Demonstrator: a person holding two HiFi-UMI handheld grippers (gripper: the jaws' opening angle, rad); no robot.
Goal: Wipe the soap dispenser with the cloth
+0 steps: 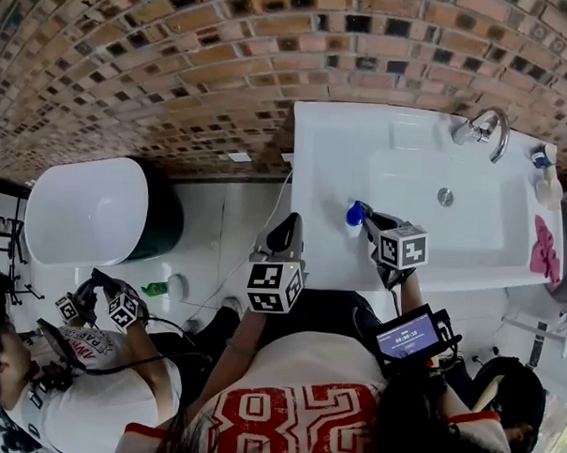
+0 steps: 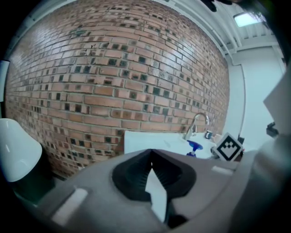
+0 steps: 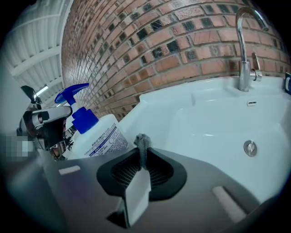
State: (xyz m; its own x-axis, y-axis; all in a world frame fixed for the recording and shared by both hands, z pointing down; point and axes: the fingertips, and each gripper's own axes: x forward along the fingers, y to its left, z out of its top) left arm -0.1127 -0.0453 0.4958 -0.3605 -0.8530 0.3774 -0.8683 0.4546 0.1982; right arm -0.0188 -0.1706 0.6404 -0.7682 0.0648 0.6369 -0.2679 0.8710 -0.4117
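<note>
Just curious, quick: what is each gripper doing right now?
Left gripper: closed, empty.
Right gripper: closed on a grey cloth.

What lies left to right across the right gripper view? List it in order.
soap dispenser → cloth → faucet

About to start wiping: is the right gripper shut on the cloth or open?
Shut: the right gripper pinches a grey cloth between its closed jaws, seen in its own view.
</note>
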